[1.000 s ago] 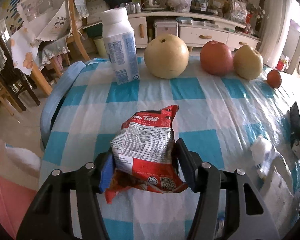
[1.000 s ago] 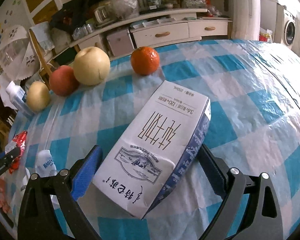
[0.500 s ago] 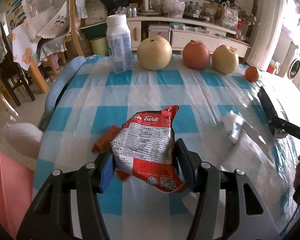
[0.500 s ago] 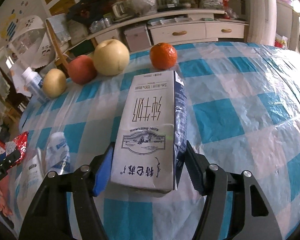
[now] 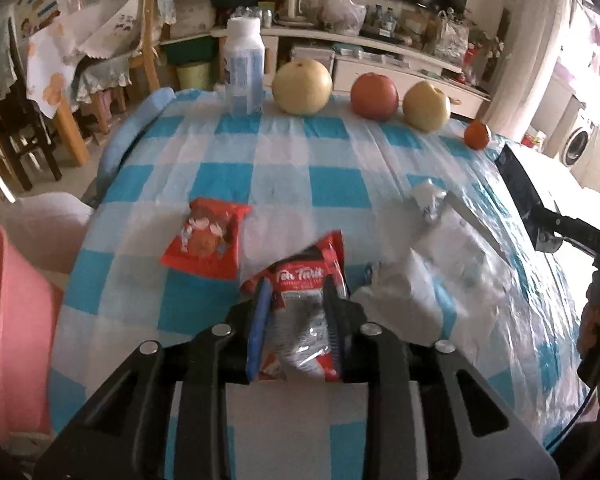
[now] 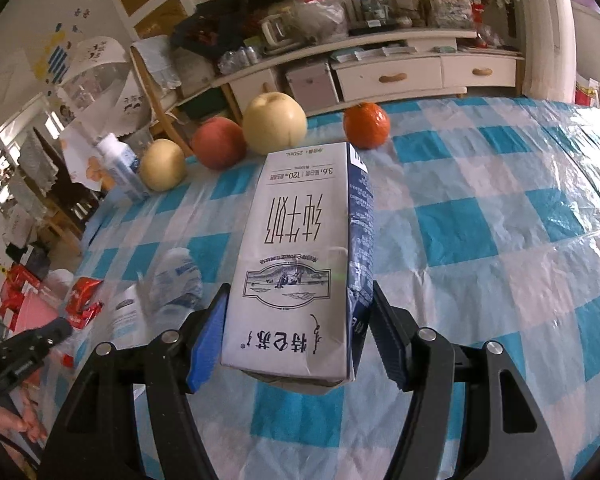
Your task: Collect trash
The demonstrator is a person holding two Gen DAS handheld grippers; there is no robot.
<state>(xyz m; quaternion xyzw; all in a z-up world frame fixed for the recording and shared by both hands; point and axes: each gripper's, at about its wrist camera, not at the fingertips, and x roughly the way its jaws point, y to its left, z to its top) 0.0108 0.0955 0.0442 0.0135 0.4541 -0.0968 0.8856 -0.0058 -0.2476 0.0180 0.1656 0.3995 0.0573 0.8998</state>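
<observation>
Left hand-held gripper [image 5: 296,320] squeezing tea packet [image 5: 306,312], milk carton [image 6: 300,248] (right-held)

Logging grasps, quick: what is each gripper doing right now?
Left gripper: shut on the tea packet.
Right gripper: shut on the milk carton.

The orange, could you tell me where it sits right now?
In the right wrist view the orange sits at the table's far edge, right of the large pear and just beyond the milk carton.

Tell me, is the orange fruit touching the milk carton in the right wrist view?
No, checkered cloth shows between the orange fruit and the milk carton.
</observation>
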